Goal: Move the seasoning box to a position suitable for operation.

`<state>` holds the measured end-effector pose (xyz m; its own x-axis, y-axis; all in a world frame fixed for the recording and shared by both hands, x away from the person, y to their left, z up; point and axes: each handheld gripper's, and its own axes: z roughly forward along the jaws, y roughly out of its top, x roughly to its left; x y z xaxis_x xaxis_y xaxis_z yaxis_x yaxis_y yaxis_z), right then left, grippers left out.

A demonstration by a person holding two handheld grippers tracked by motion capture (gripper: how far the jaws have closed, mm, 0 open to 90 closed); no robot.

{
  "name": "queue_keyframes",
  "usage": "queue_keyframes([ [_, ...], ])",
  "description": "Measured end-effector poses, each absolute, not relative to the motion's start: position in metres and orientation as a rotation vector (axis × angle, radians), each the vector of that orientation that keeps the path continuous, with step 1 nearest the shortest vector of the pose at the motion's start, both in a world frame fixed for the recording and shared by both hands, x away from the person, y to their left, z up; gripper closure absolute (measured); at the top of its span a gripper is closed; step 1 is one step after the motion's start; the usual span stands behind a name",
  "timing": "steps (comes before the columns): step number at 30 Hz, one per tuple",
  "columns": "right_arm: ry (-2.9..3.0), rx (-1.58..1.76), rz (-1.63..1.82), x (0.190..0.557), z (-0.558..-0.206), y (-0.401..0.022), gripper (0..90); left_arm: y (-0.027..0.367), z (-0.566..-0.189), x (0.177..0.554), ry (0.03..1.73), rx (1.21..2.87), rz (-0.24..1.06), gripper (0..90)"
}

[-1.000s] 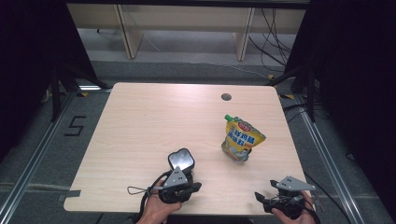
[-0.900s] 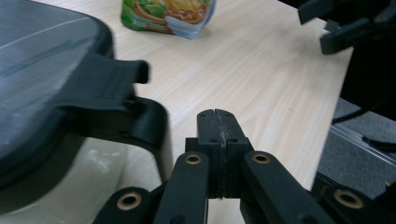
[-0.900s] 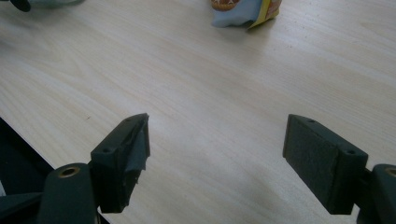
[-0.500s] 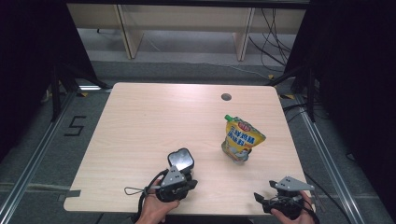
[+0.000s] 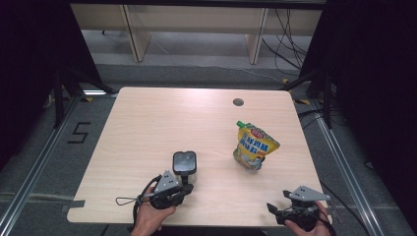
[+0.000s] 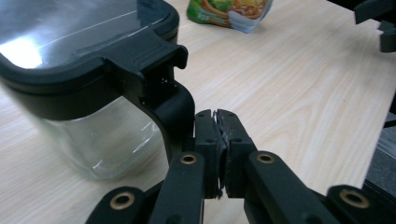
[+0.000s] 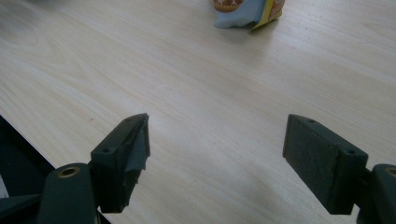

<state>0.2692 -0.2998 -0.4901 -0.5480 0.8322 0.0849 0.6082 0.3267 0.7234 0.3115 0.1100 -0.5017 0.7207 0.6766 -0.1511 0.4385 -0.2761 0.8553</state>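
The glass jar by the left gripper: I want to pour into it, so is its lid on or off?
On. The black lid sits flat over the glass jar.

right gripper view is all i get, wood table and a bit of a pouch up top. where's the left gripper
Observer: The high view shows the left gripper at the near edge of the light wooden table, right against a clear glass jar with a black clip lid.
Operator: is it gripping the jar
Observer: No. In the left gripper view its jaws are pressed together with nothing between them, beside the lid's black latch.
Operator: what's the pouch
Observer: A yellow stand-up spout pouch with a green cap, standing right of the jar and apart from it.
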Motion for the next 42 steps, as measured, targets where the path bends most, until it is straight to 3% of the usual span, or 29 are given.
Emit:
queue_keyframes([
  [16, 2.29, 1.259, 1.039, 0.269, -0.489, -0.3, 23.9, 0.135, -0.502, 0.313, 0.934, 1.894, 0.324, 84.1],
  [27, 2.303, 1.266, 1.048, 0.269, -0.49, -0.3, 24.0, 0.151, -0.491, 0.296, 0.916, 1.818, 0.351, 61.2],
  [35, 2.307, 1.265, 1.049, 0.27, -0.49, -0.298, 24.0, 0.158, -0.495, 0.309, 1.023, 1.781, 0.397, 52.1],
  [42, 2.312, 1.234, 1.035, 0.271, -0.49, -0.3, 24.0, 0.15, -0.499, 0.317, 1.017, 1.825, 0.43, 54.7],
])
